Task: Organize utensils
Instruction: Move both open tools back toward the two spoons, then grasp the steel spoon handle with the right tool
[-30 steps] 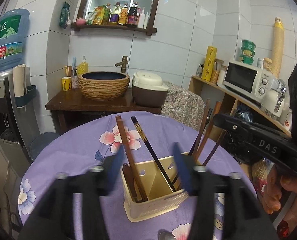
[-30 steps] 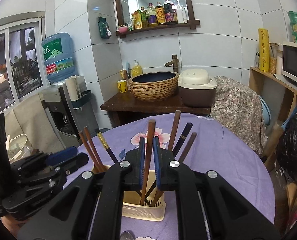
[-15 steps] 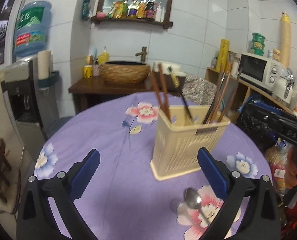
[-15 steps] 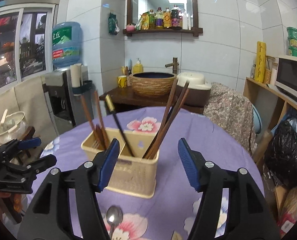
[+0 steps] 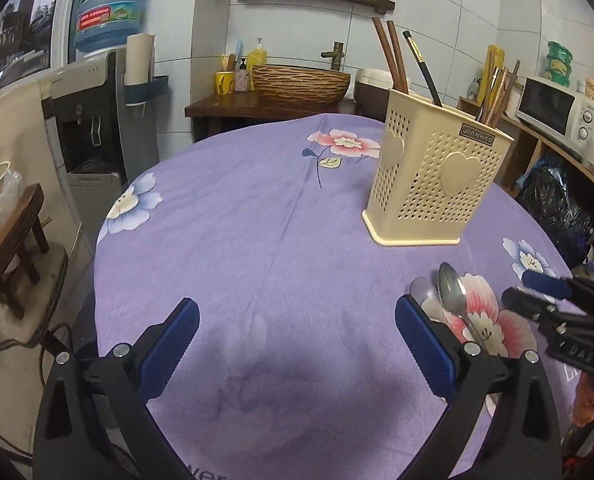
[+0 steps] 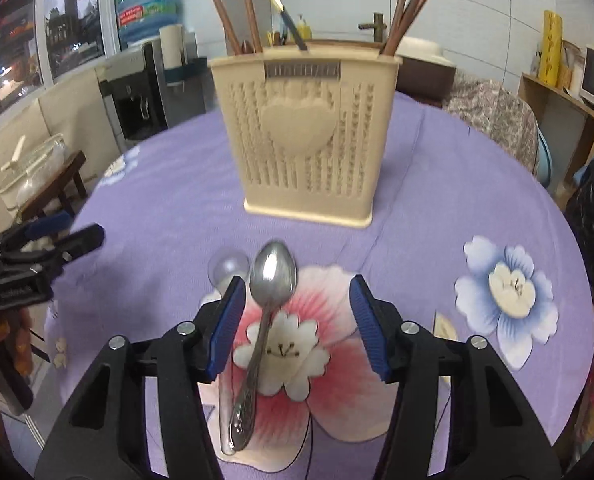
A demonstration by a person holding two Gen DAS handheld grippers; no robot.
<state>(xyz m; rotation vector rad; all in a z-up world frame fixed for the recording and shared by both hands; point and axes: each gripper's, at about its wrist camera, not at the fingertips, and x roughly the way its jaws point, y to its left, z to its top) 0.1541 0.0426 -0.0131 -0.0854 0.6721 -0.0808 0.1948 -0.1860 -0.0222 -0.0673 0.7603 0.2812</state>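
A metal spoon (image 6: 272, 280) lies on the purple flowered tablecloth (image 6: 417, 208), its bowl toward the holder. A clear plastic spoon (image 6: 229, 267) lies just to its left. My right gripper (image 6: 297, 294) hangs low over them; its jaws are closing with the metal spoon between them, and the pads stay off it. Beyond stands a cream perforated utensil holder (image 6: 305, 136) with several chopsticks (image 6: 237, 20) upright in it. My left gripper (image 5: 297, 318) stands wide open over bare cloth, with the holder (image 5: 437, 176) ahead to the right and the metal spoon (image 5: 451, 300) beside its right finger.
The round table's edge (image 5: 105, 240) curves off at the left, with a wooden stool (image 5: 13, 232) and a water dispenser (image 5: 97, 112) beyond. A shelf with a microwave (image 5: 557, 108) and a black bag (image 5: 553, 204) stand to the right.
Both grippers dropped from above the holder to just over the table. The right let go of a chopstick in the holder and opened; it now straddles the metal spoon. The left opened wide.
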